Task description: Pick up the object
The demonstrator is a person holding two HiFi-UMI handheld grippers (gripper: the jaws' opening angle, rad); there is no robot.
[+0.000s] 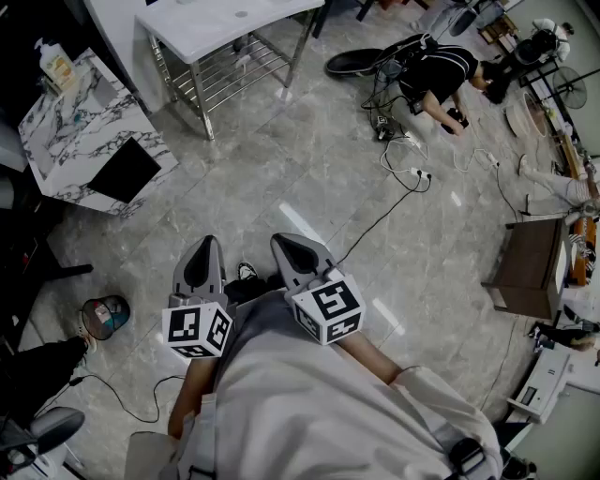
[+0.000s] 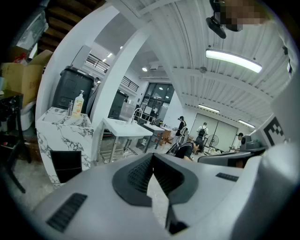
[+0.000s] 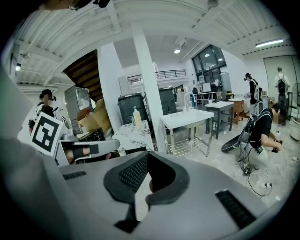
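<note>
Open workshop hall, grey stone-tile floor (image 1: 281, 169), seen steeply from above. Landmark: white sink table (image 1: 216, 28) at the far edge of the floor.

Just left of the sink table: marble-patterned cabinet (image 1: 75, 141) with a dark opening in its side. Well right of the sink table and nearer: dark wooden cabinet (image 1: 530, 267). Right of the sink table: crouching person (image 1: 436, 70) amid loose cables (image 1: 403, 173).

Well short of the sink table, close to the body: left gripper (image 1: 206, 248) and right gripper (image 1: 286, 246), side by side, not touching, aimed forward and slightly down.
- Left gripper: jaws closed tip to tip, nothing between, only floor visible through the gap behind the tips.
- Right gripper: jaws fully closed, likewise empty.

Well short of the sink table and off to its left, on the floor: small round teal-and-red thing (image 1: 103, 317), kind not identifiable. Left of the sink table, on top of the marble-patterned cabinet: pump bottle (image 1: 56, 64).

Task object: not identifiable in these views; held by neither gripper, and nothing within reach of either.

Judged step: standby or search, ahead of any approach; pick-up not begun.

Judged next move: settle on the target. Carry one gripper toward it. Open the jaws before arrival. Align the pads on either side of it. Close only once both pads flank it.
</note>
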